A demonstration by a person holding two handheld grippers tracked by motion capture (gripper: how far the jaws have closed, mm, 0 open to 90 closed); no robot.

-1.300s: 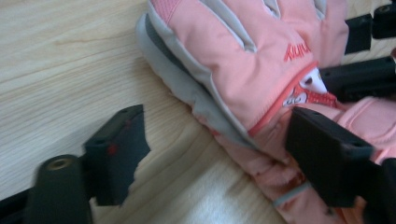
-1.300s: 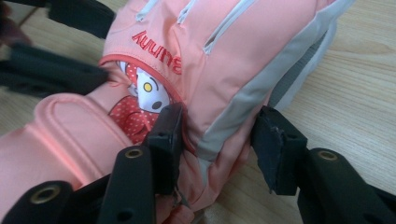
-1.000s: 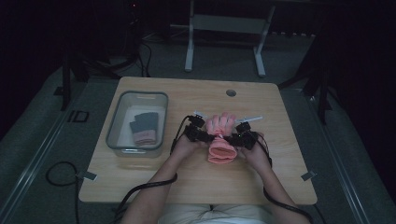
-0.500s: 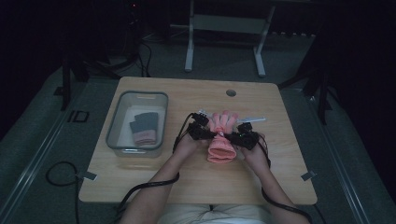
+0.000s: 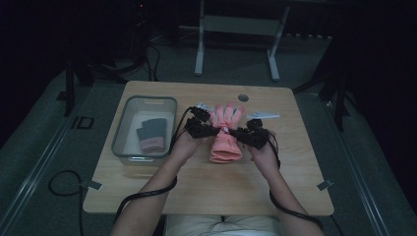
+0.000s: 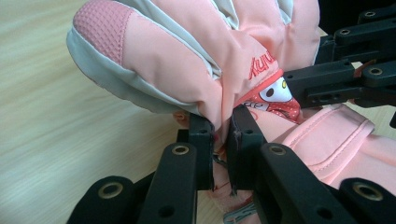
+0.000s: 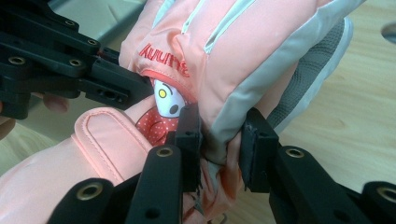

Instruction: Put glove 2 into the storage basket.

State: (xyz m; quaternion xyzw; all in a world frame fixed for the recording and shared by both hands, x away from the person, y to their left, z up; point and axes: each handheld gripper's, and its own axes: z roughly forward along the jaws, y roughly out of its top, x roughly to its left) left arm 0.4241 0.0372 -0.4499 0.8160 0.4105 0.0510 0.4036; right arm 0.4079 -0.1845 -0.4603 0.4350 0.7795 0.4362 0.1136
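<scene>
A pink and grey padded glove with a cartoon patch lies in the middle of the wooden table, fingers pointing away from me. My left gripper is shut on the glove's left edge; in the left gripper view its jaws pinch a fold of pink fabric below the thumb. My right gripper is shut on the opposite edge, where its jaws squeeze the grey side panel. The two grippers face each other across the glove, close to the patch.
A clear plastic bin stands on the left of the table with dark grey gloves inside. A small white item lies behind my right hand. A round cable hole sits near the far edge.
Both grippers and the glove have shifted slightly away from the person. Both grips on the glove are unchanged.
</scene>
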